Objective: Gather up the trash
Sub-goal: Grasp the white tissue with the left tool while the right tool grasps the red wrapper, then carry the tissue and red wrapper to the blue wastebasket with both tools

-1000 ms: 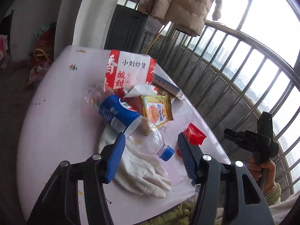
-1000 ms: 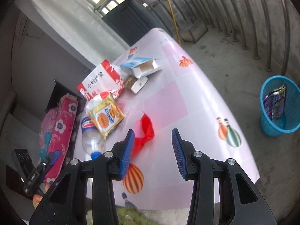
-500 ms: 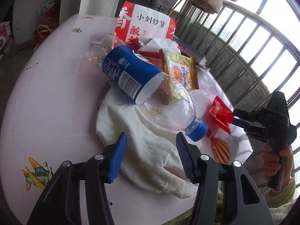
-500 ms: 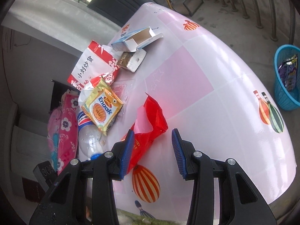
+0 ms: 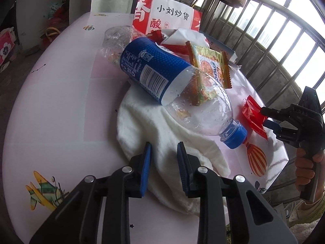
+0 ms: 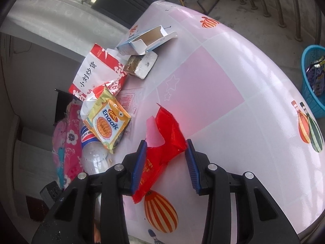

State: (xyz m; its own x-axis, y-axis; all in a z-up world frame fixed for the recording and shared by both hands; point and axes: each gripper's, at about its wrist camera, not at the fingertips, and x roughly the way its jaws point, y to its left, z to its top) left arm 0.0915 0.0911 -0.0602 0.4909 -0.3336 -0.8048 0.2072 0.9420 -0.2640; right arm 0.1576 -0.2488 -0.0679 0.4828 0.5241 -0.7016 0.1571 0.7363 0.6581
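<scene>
On soft white cloth (image 5: 142, 122) lies a clear ribbed bottle (image 5: 178, 93).

One bottle (image 5: 174, 89), one glove (image 5: 162, 142), two cartons (image 6: 146, 38).

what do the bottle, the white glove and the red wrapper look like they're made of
Bottle: clear thin plastic, glossy, dented, with a printed blue label and a blue cap.
White glove: soft knitted or fleecy fabric, matte and fuzzy, lying in folds.
Red wrapper: thin translucent plastic film, shiny and crinkled, with a serrated edge and a torn opening.
</scene>
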